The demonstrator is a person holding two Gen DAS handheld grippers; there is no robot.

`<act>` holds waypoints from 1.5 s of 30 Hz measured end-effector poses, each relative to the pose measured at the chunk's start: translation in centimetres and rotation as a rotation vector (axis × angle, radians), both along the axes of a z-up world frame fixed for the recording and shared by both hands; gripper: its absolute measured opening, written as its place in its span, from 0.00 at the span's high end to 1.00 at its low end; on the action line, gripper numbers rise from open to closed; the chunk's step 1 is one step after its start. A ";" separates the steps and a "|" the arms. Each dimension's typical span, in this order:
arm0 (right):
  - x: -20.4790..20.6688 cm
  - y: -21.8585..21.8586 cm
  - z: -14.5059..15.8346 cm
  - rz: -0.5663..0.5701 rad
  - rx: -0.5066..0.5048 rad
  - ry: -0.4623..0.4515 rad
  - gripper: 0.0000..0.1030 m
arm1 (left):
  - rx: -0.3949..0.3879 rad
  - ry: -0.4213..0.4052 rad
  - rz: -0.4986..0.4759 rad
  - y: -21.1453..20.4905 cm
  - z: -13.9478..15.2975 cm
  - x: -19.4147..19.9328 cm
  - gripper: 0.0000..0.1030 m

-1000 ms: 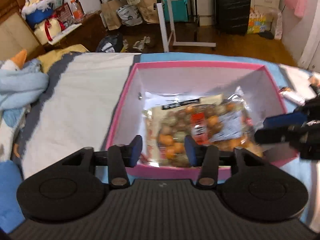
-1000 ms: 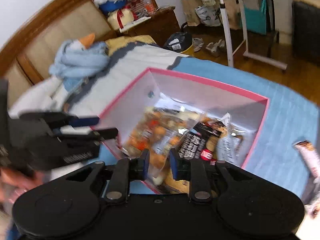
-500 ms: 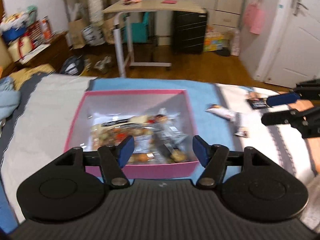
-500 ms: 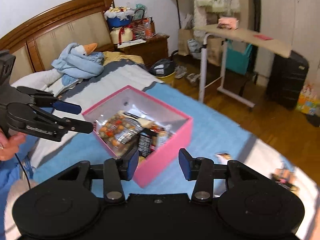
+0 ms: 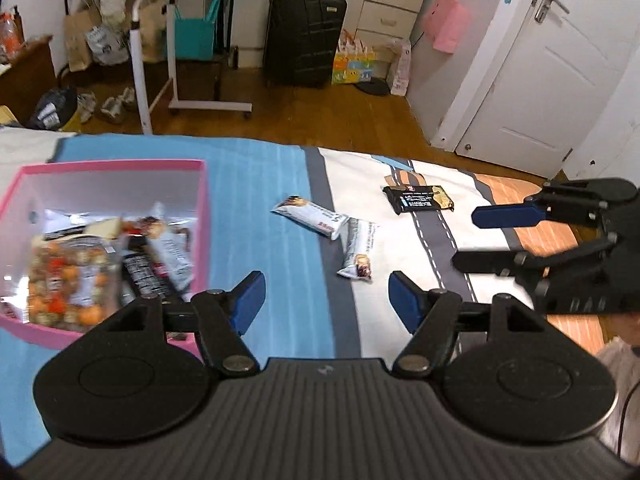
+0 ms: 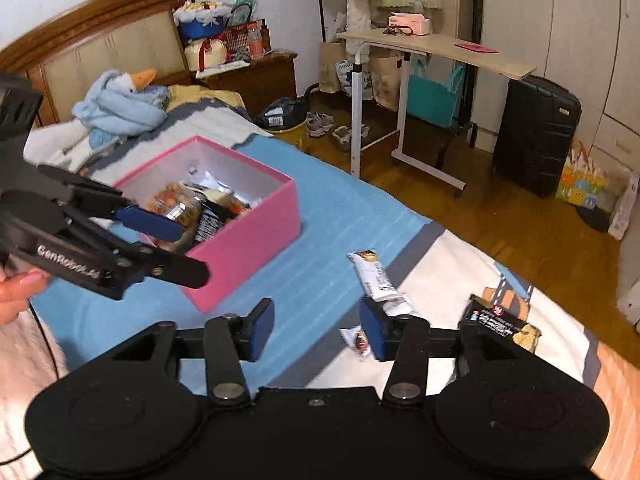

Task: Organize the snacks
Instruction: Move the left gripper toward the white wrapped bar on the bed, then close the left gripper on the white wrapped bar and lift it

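Observation:
A pink box [image 5: 204, 216] [image 6: 256, 232] on the blue bedspread holds several snack bags, among them a clear bag of orange and green snacks [image 5: 68, 280]. Three snacks lie loose on the bed right of it: a white bar [image 5: 310, 216] [image 6: 374, 276], a smaller silver bar [image 5: 358, 254] [image 6: 356, 340] and a black packet [image 5: 418, 199] [image 6: 500, 322]. My left gripper [image 5: 326, 304] [image 6: 168, 248] is open and empty, above the bed beside the box. My right gripper [image 6: 316, 328] [image 5: 476, 236] is open and empty, just above the silver bar.
The bed's foot edge drops to a wooden floor [image 5: 320, 120]. A rolling table [image 6: 436, 52], a black suitcase [image 6: 536, 136] and bags stand beyond. A plush goose [image 6: 120, 100] and blankets lie by the headboard. A white door [image 5: 552, 72] is at right.
Both grippers have pulled up and away from the box and swung right toward the loose snacks. Both have opened wider. The snack bags stay in the box.

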State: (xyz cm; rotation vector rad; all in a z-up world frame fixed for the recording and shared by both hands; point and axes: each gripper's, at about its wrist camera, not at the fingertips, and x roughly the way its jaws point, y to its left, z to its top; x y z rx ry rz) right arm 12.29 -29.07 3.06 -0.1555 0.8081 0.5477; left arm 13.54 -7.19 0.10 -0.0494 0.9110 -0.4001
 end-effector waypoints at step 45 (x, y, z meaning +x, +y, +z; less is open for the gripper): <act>9.8 -1.3 -16.9 -0.448 0.135 0.272 0.69 | 0.016 0.037 0.247 -8.2 -17.7 16.4 0.60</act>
